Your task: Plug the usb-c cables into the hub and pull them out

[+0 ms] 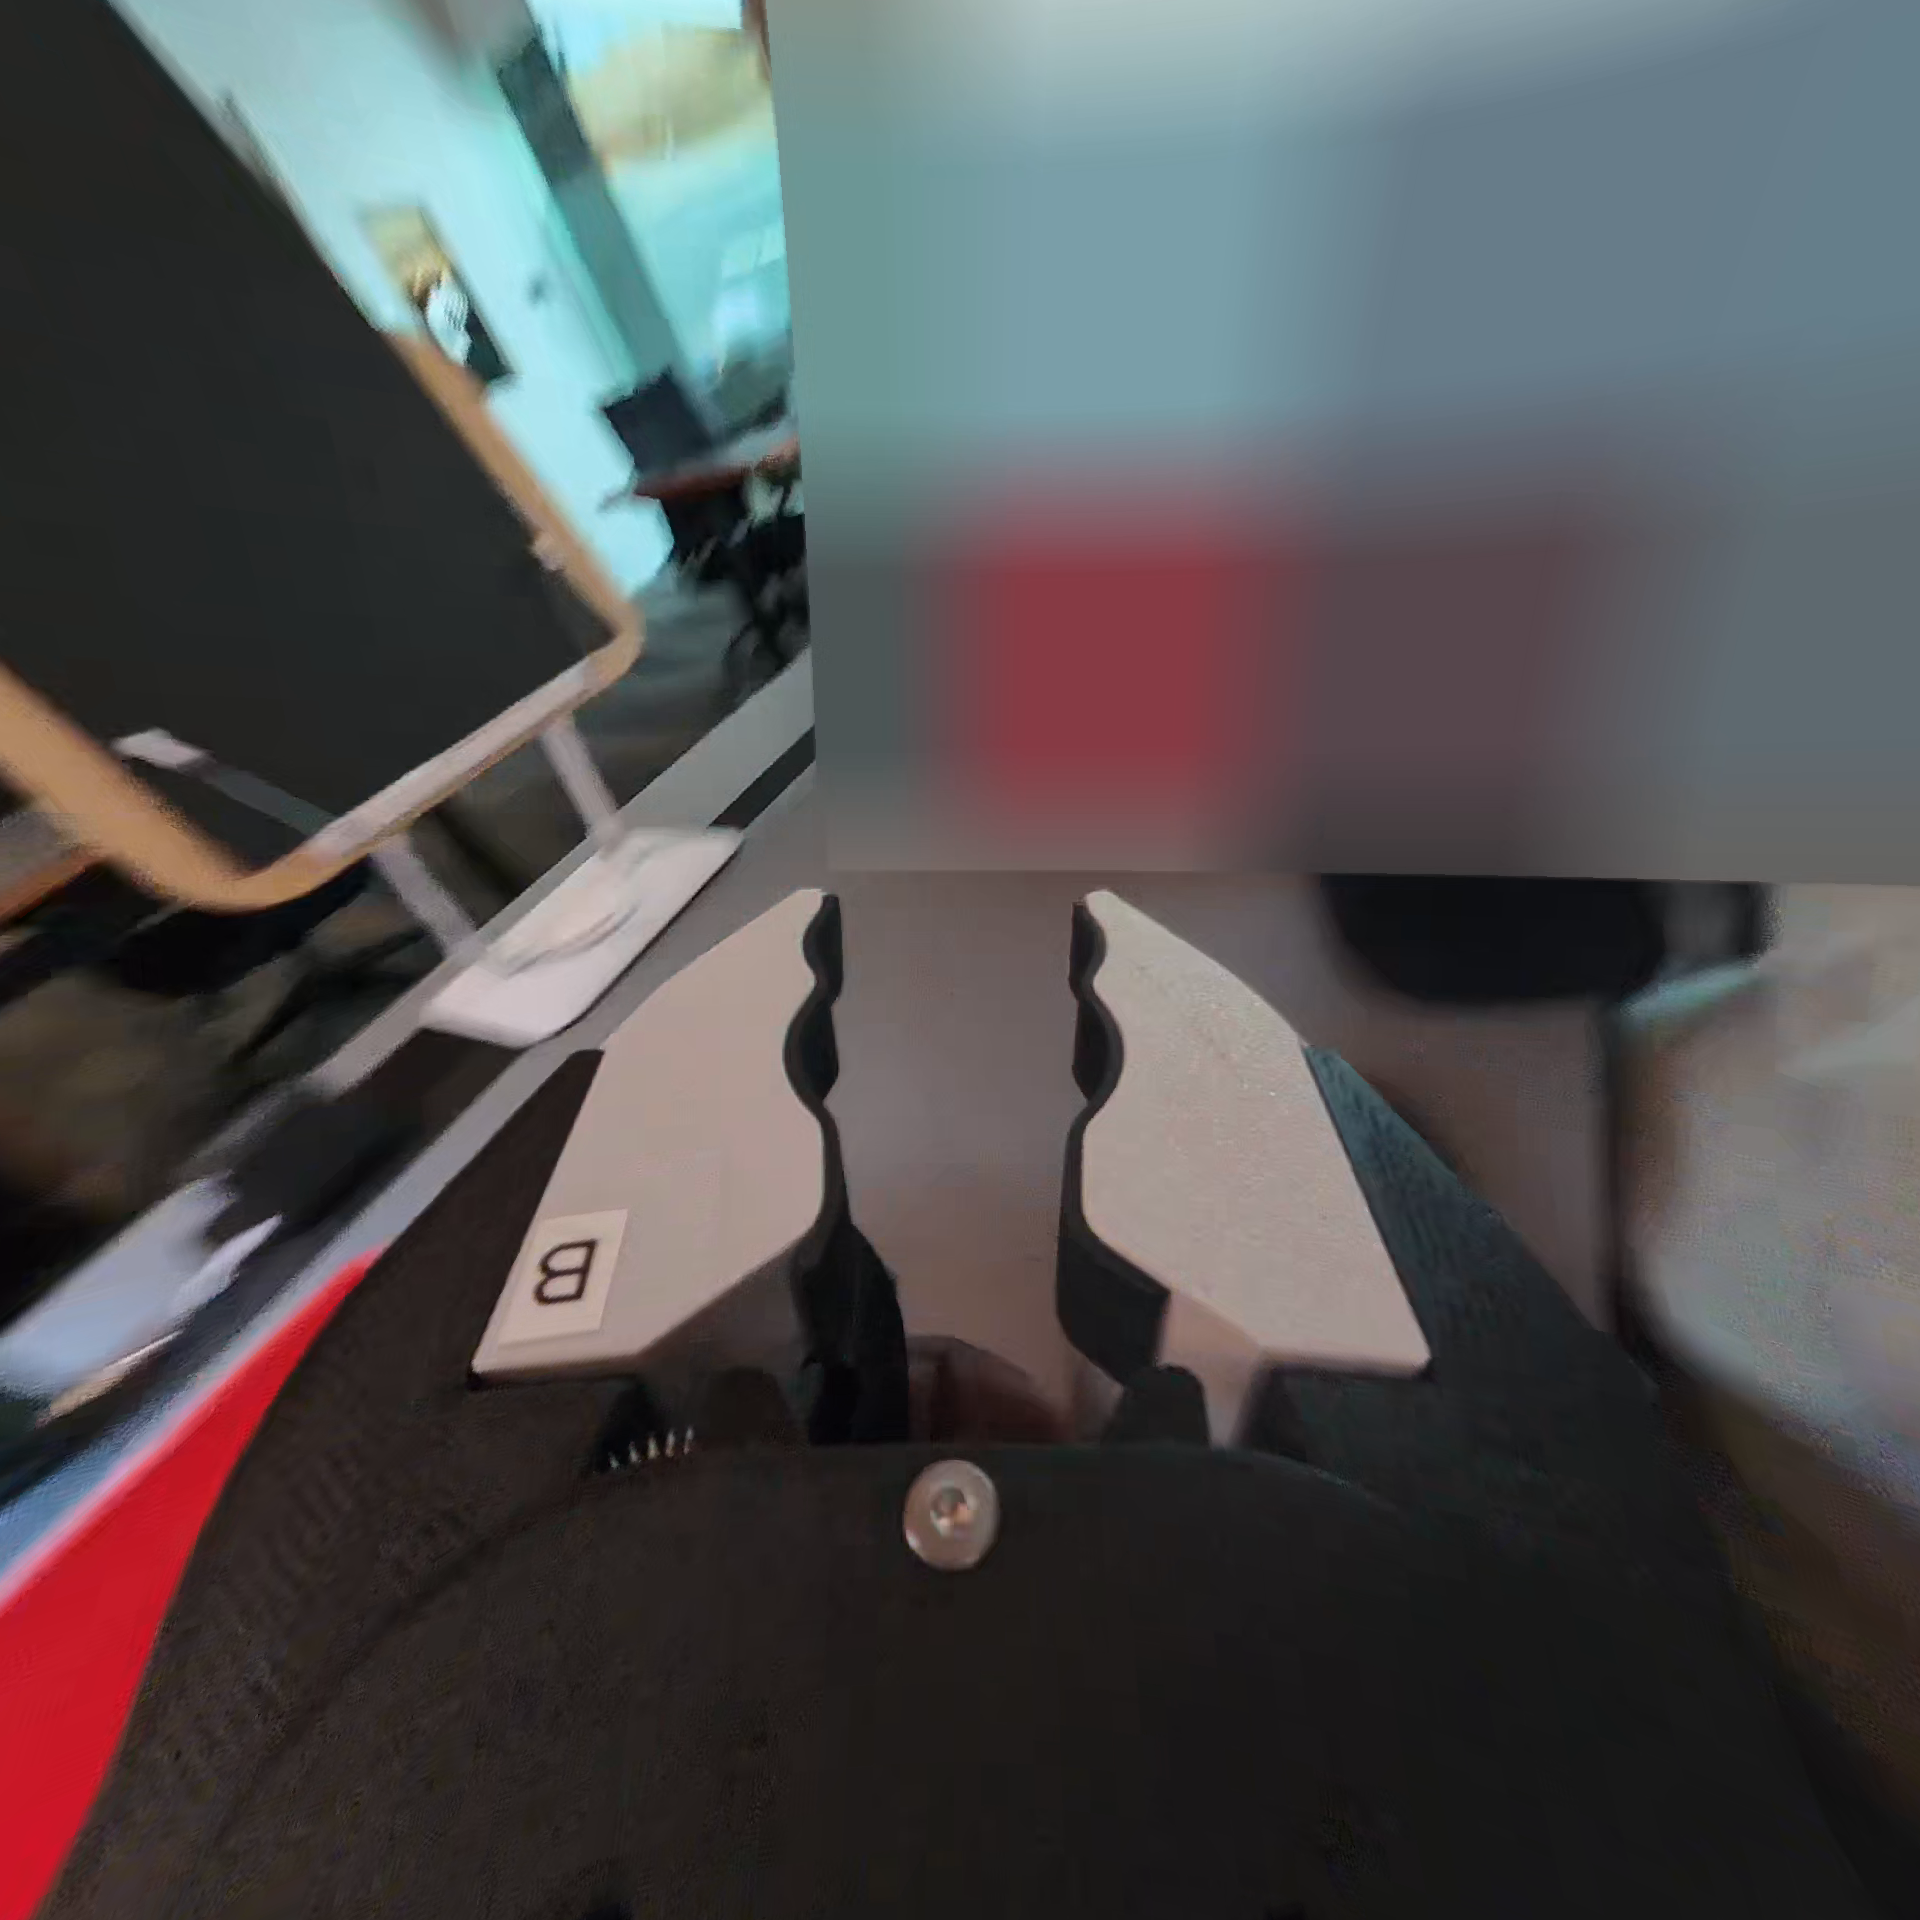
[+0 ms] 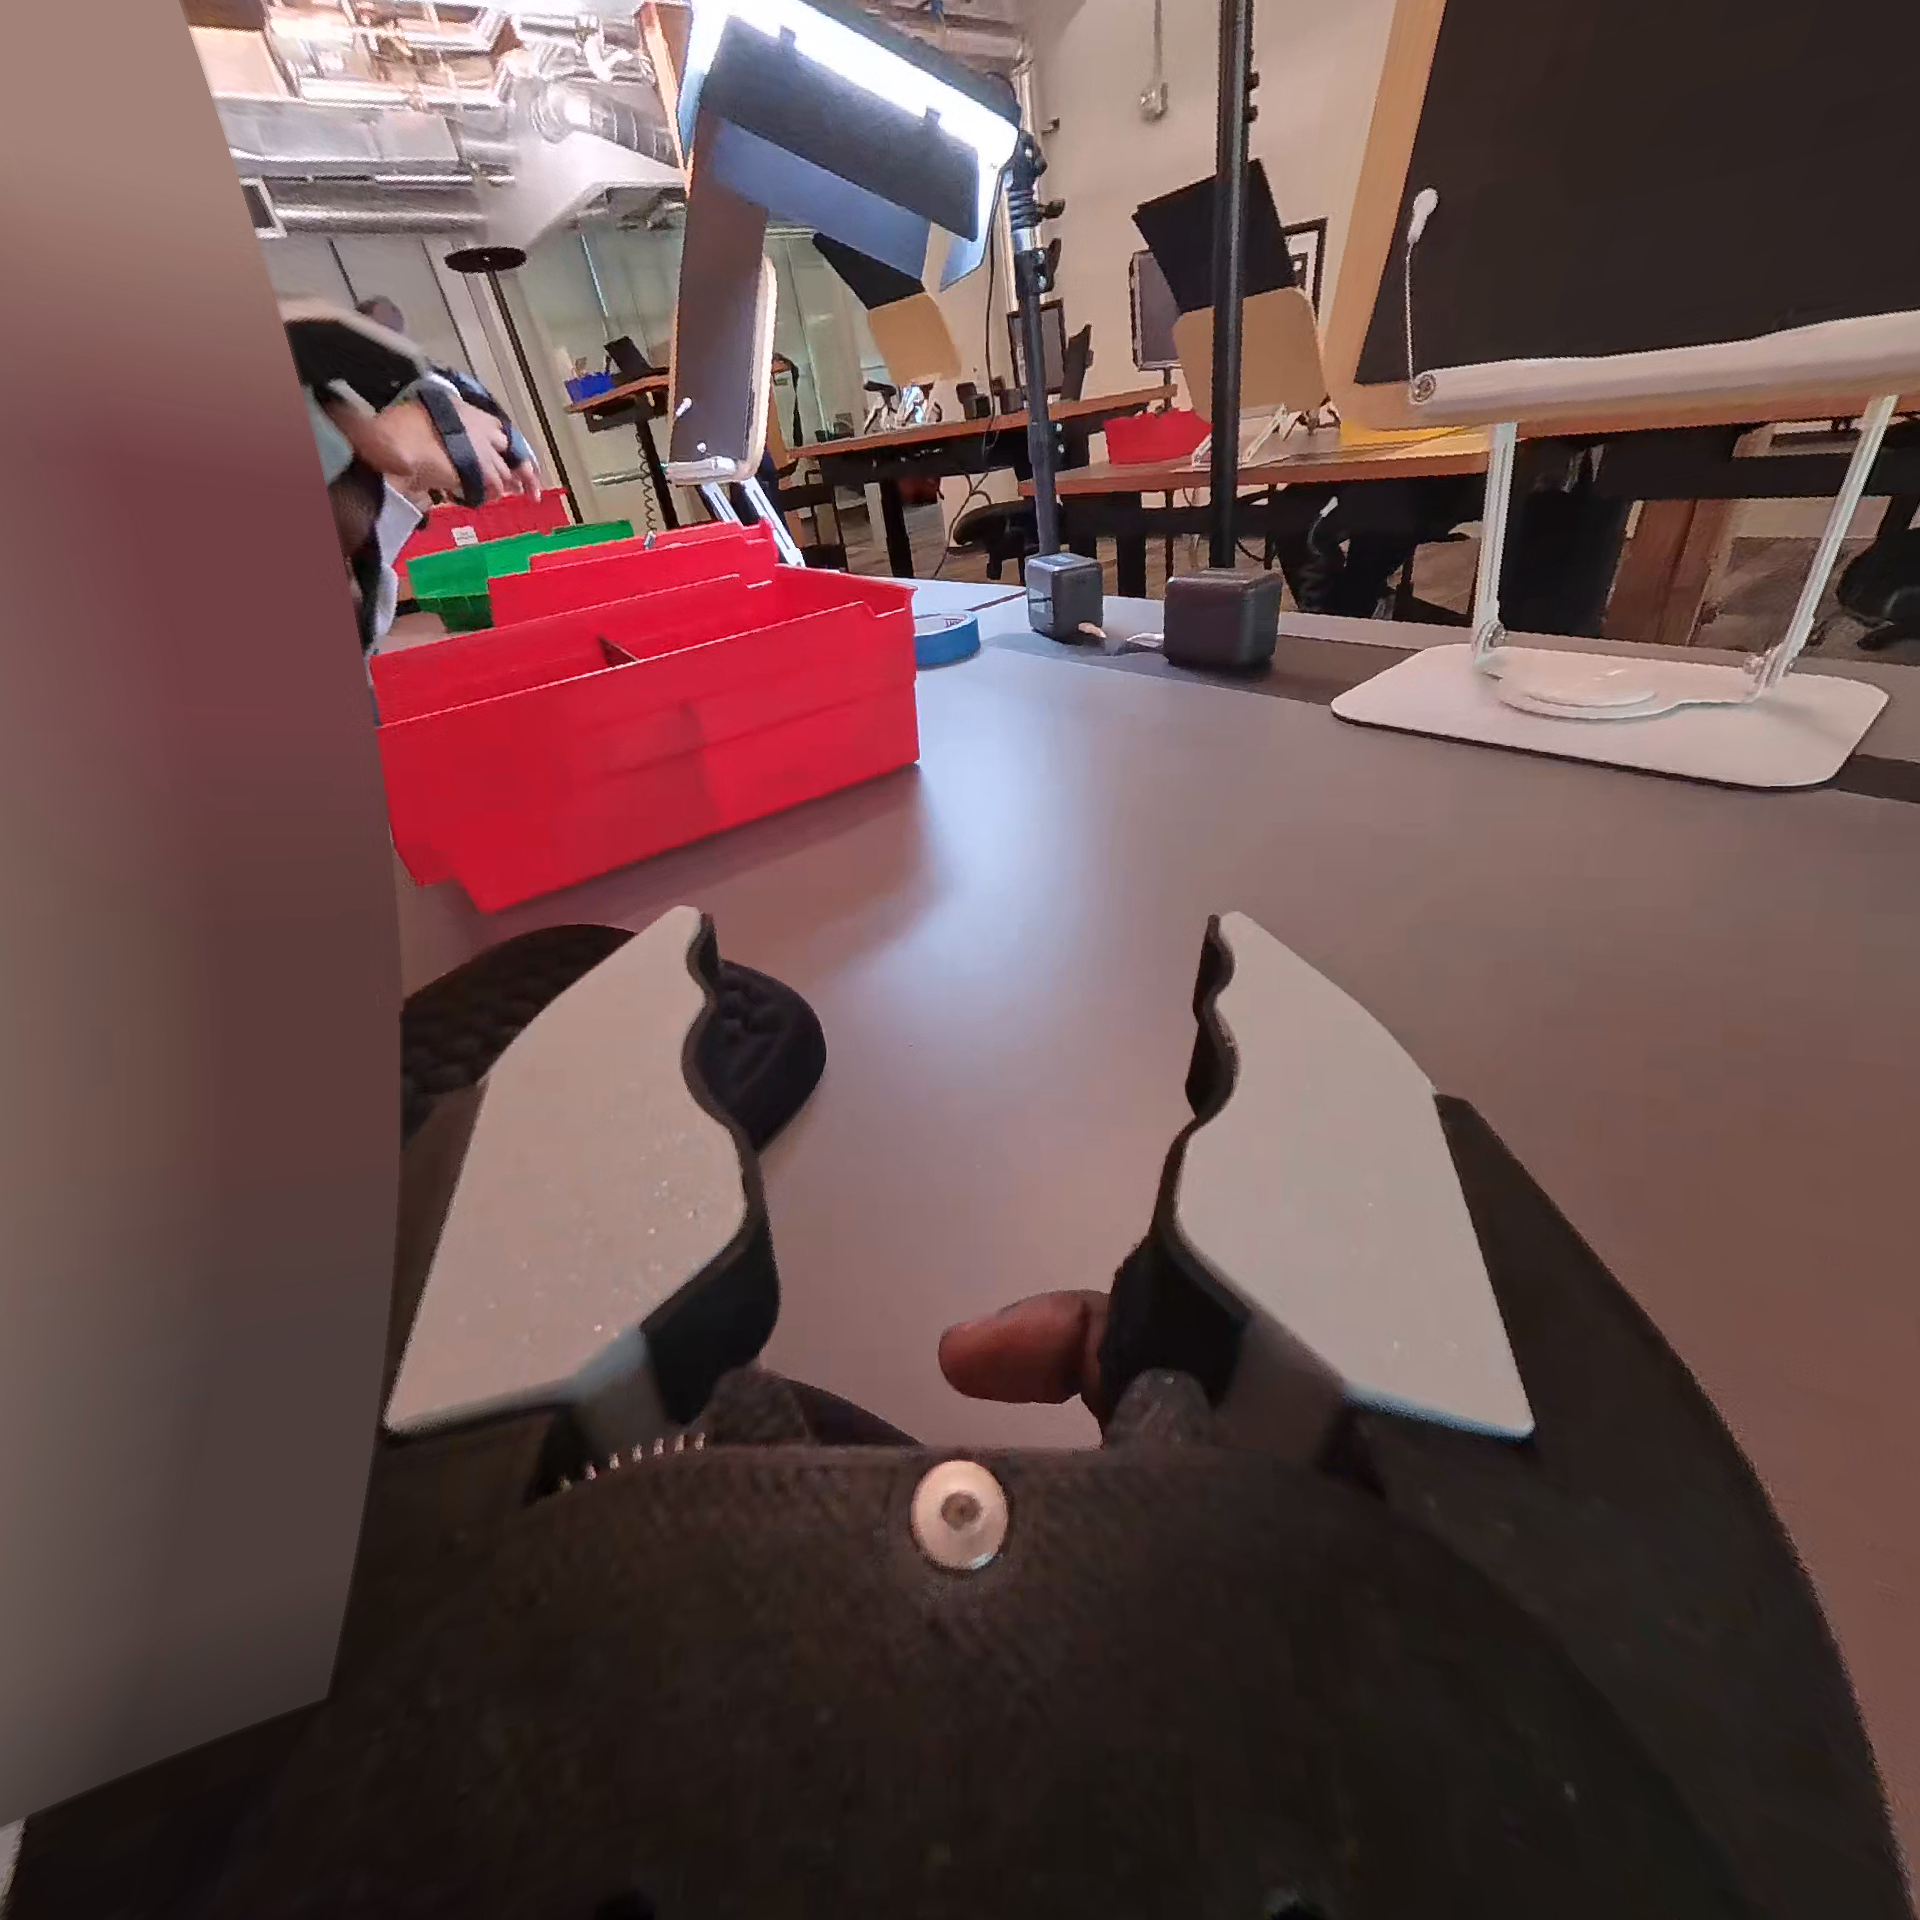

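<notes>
Both claws are empty with jaws apart: the left gripper (image 1: 956, 914) hovers over the grey desk (image 1: 951, 1039), the right gripper (image 2: 956, 930) likewise. Beyond the right one, red bins (image 2: 644, 717) sit toward the desk's far left; a white stand (image 2: 1610, 717) at the far right edge. Neither hub nor cables show.

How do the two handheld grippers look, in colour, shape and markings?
Both the left gripper and the right gripper have flat grey fingers with wavy black inner pads, a textured black body and a silver screw. The left one also carries a white letter sticker.
</notes>
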Demonstrator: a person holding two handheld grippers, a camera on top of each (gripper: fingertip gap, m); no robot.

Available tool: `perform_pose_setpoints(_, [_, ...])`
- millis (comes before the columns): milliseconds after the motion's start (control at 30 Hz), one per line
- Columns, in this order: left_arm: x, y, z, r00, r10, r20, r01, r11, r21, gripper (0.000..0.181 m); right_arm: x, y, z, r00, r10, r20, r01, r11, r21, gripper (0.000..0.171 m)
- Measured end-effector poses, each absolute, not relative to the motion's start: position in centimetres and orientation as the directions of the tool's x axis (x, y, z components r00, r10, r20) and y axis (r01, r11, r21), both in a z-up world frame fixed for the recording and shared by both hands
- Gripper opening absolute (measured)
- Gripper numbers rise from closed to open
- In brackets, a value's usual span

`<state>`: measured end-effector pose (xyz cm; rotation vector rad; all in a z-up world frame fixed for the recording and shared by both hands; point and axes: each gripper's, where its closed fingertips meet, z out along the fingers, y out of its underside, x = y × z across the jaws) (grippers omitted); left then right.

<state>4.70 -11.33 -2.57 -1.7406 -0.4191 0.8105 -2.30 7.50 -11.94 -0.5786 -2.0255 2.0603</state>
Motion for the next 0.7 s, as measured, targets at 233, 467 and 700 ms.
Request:
perform_pose_setpoints(233, [-2.2, -30.5, -6.3, 0.709, 0.416, -0.569, 0.229, -0.899, -0.372, 0.033, -3.3, 8.6, -11.6, -0.882, 0.391, -0.263, 0.219, -0.155, -0.963, 0.071])
perform_pose_setpoints(467, [-3.5, -38.4, -17.2, 0.936, 0.297, -0.190, 0.313, -0.948, 0.059, 0.019, -3.7, 8.8, -11.8, -0.868, 0.414, -0.274, 0.227, -0.159, -0.961, 0.067])
perform_pose_setpoints(700, [-3.0, -41.0, -20.3, 0.948, 0.317, -0.020, 0.313, -0.924, 0.222, 0.029, -3.8, 8.7, -12.0, -0.866, 0.419, -0.274, 0.233, -0.147, -0.961, 0.064])
